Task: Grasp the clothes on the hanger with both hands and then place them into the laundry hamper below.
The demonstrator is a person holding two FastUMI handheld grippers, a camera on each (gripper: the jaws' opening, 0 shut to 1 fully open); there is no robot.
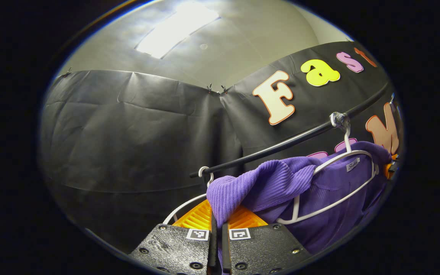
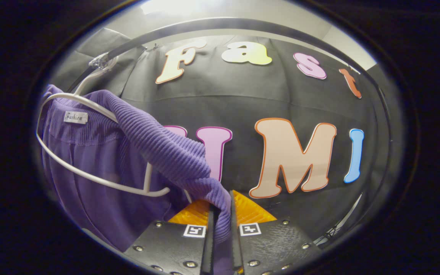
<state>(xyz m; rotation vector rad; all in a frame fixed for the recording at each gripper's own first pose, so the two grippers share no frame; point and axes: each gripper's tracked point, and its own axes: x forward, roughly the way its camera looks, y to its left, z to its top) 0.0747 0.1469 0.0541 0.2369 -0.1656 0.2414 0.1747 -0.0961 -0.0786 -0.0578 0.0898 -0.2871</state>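
**Purple top pinched on both sides, not off the hanger yet**

The purple top (image 1: 281, 179) is soft ribbed knit, draped over a thin white wire hanger (image 1: 330, 198) on the black rail (image 1: 281, 145). The left tool (image 1: 217, 233) is nearly closed with a fold of fabric between its fingers, and the right tool (image 2: 222, 229) has another fold the same way. Looks like the grasp step is done; next it needs lifting clear of the hanger's shoulders, then lowering.

Purple ribbed garment (image 1: 281, 183) draped on white wire hanger (image 1: 330, 191), edges pulled sideways, partly off.
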